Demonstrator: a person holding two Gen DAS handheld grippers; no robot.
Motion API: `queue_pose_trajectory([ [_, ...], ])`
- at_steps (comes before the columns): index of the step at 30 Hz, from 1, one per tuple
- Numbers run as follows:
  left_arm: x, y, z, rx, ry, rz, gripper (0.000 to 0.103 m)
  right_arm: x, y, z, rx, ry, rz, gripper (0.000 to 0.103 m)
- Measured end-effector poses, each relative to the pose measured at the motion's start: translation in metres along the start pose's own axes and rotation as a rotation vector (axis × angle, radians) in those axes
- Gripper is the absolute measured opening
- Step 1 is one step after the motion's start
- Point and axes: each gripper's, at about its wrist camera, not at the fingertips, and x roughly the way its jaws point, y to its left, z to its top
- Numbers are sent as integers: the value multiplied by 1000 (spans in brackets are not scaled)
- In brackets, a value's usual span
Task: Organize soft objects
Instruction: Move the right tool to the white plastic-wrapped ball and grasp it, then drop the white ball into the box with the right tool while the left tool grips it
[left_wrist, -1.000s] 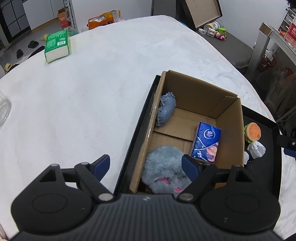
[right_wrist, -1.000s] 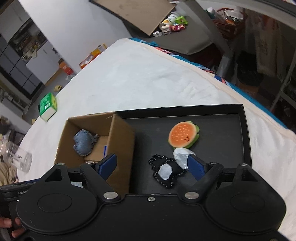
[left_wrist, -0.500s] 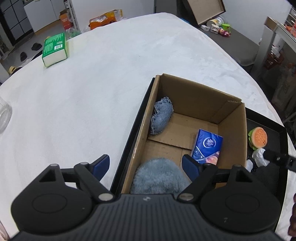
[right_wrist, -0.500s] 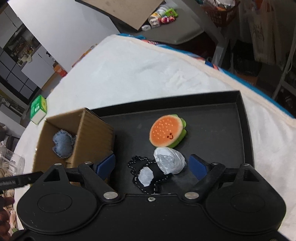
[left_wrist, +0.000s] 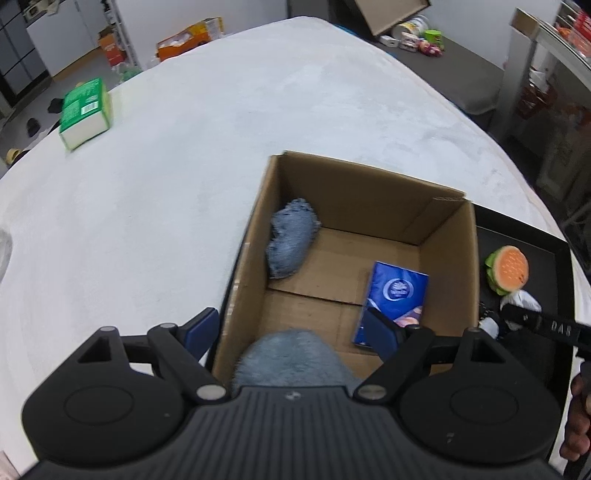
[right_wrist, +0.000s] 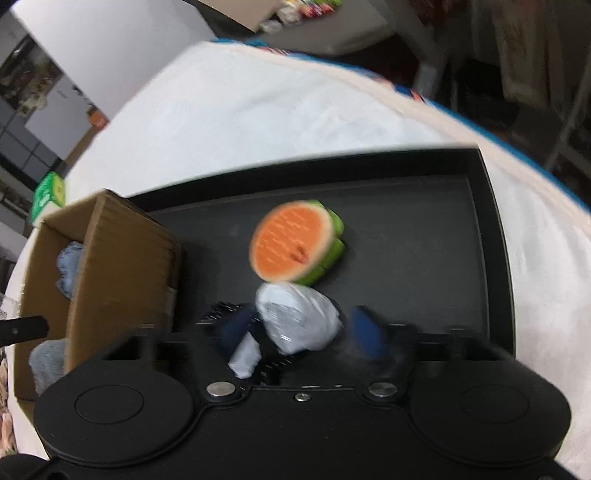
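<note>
A cardboard box (left_wrist: 369, 192) stands in a black tray (right_wrist: 480, 258). Inside it lie a denim plush (left_wrist: 291, 240), a blue tissue pack (left_wrist: 395, 295) and a fluffy grey-blue plush (left_wrist: 291, 354). My left gripper (left_wrist: 291, 328) hangs open over the box's near wall, its left finger outside the box, above the fluffy plush without gripping it. On the tray lie a burger plush (right_wrist: 291, 243), a white crinkled bundle (right_wrist: 299, 321) and, under it, a black-and-white plush (right_wrist: 243, 358). My right gripper (right_wrist: 301, 330) is low over the tray, jaws closing, the white bundle between them; the view is blurred.
A green tissue pack (left_wrist: 85, 110) lies far left on the white tablecloth (left_wrist: 184, 184). The box (right_wrist: 122, 258) stands close to the left of the right gripper. A person's hand (left_wrist: 580, 424) shows at the right edge. Floor clutter and furniture lie beyond the table.
The right gripper has sunk toward the tray and its jaws have narrowed around the white bundle. The left gripper has drifted across the box; the fluffy plush now sits partly under its body.
</note>
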Motion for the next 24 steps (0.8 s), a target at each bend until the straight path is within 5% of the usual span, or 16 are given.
queue_pose_trajectory([
  [24, -16, 5, -4, 11, -40, -85, 84, -55, -2, -2, 15, -73, -14, 43],
])
